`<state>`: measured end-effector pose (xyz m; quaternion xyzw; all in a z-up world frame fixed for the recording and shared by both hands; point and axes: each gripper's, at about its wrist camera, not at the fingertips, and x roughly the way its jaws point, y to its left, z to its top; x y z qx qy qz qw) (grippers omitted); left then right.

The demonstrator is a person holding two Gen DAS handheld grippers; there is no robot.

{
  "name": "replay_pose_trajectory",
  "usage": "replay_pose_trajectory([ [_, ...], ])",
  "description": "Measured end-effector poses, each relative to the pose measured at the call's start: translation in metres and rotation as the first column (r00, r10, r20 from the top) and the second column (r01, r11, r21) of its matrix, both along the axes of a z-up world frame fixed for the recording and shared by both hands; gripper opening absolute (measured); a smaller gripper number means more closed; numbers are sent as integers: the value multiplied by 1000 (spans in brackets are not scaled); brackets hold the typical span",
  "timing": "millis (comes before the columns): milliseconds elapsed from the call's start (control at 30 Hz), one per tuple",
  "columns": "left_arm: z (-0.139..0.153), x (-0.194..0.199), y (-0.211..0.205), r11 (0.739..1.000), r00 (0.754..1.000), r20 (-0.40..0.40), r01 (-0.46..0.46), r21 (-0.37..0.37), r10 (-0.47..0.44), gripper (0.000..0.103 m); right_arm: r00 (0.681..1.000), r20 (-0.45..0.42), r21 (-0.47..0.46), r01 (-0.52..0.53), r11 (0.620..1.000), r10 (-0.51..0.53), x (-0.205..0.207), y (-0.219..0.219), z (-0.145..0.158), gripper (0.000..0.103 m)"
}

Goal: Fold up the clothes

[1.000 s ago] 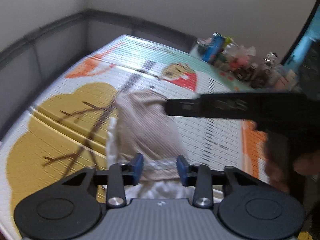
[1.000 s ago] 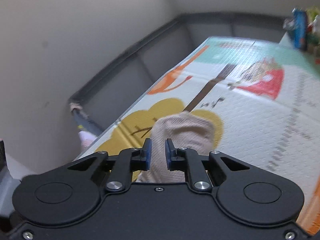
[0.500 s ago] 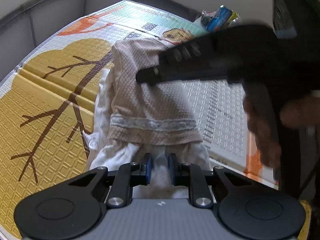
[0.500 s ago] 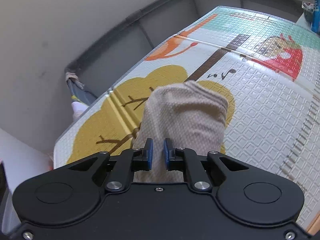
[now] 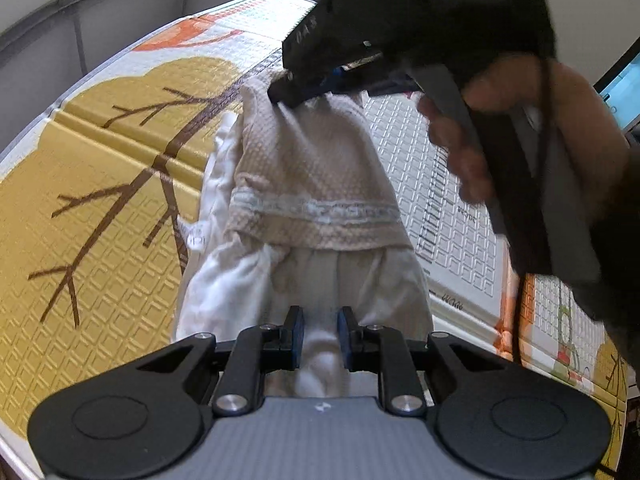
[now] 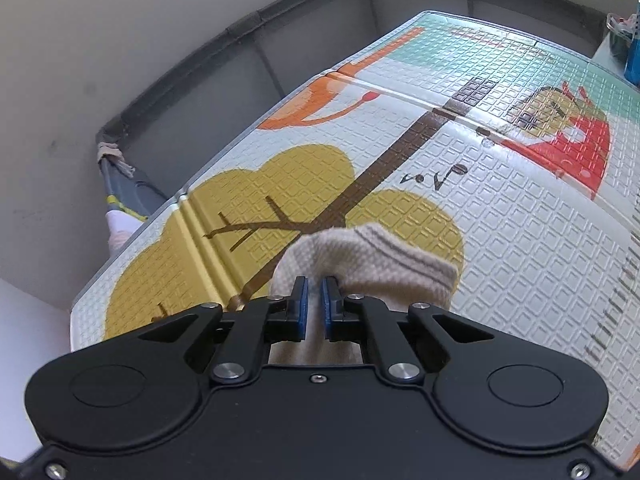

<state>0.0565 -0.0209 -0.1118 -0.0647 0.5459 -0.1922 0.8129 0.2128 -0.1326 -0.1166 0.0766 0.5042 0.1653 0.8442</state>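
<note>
Between both tools hangs the garment (image 5: 308,168), each tool pinching one end.

Home playroom: cartoon play mat (image 6: 500,240)

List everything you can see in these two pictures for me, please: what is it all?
Garment: one, beige waffle knit with a pale lace band and white lining, lying on the mat, held at both ends.
Play mat: one, white with a yellow tree, orange and red cartoon figures, under the garment.
Panel fence: grey, along the mat's far edge.
Clutter: blue and clear items, far right corner, too small to identify.
Left hand-held gripper: black, blue pads, gripping the white lining.
Right hand-held gripper: black, pinching the beige end.
Hand: one, holding the right gripper.
</note>
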Motion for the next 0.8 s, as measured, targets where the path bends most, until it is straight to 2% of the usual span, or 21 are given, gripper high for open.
replay_pose_trajectory([
  [200,3,-12,3,1000,1000,-22,-10,17,10,21,998,20,1,54,999,-54,12,1,6,6],
  [367,12,-23,1,999,1000,-12,4,54,-4,21,991,102,34,88,996,-91,5,-5,34,9],
  [600,37,-19,1,996,997,79,-11,84,4,21,976,210,5,65,998,-65,-32,-17,79,9],
  [800,46,-3,4,997,993,106,-56,56,50,21,978,208,-35,40,999,-32,-73,-23,82,9],
])
